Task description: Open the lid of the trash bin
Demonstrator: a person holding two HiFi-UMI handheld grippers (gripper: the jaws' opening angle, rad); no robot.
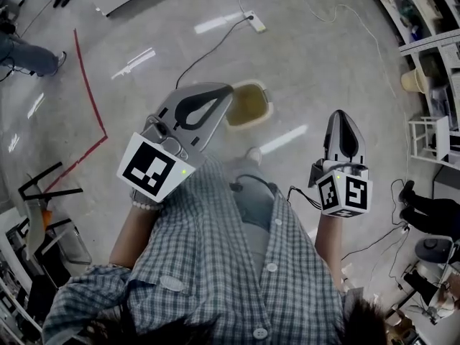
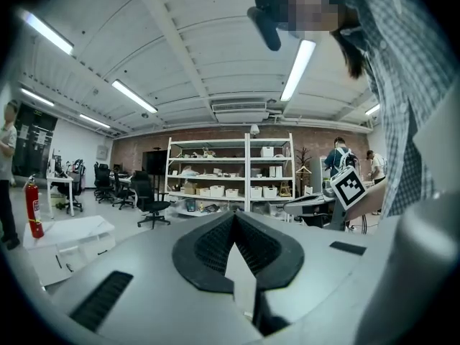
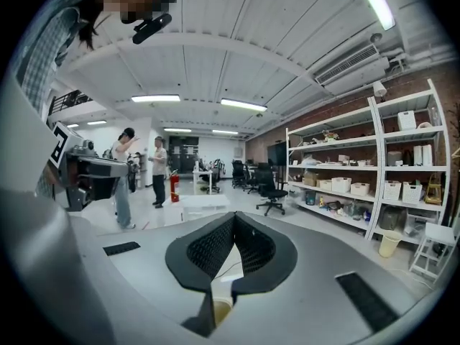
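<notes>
2 grippers are being held over a glossy grey floor (image 1: 316,63) in the head view. The left gripper (image 1: 226,92), at centre left of the frame, is being held clenched with nothing between its jaws; in its own view the black pads (image 2: 212,246) are being shown meeting at their tips. The right gripper (image 1: 341,117), at centre right, is likewise being held pressed together and empty. The trash bin (image 1: 251,106), tan with a pale rim, is being shown on the floor at upper centre, its left edge overlapped by the left gripper's tip and well apart from the right gripper. Whether its lid is raised cannot be told. A red tape line (image 1: 93,92) is being shown at upper left.
</notes>
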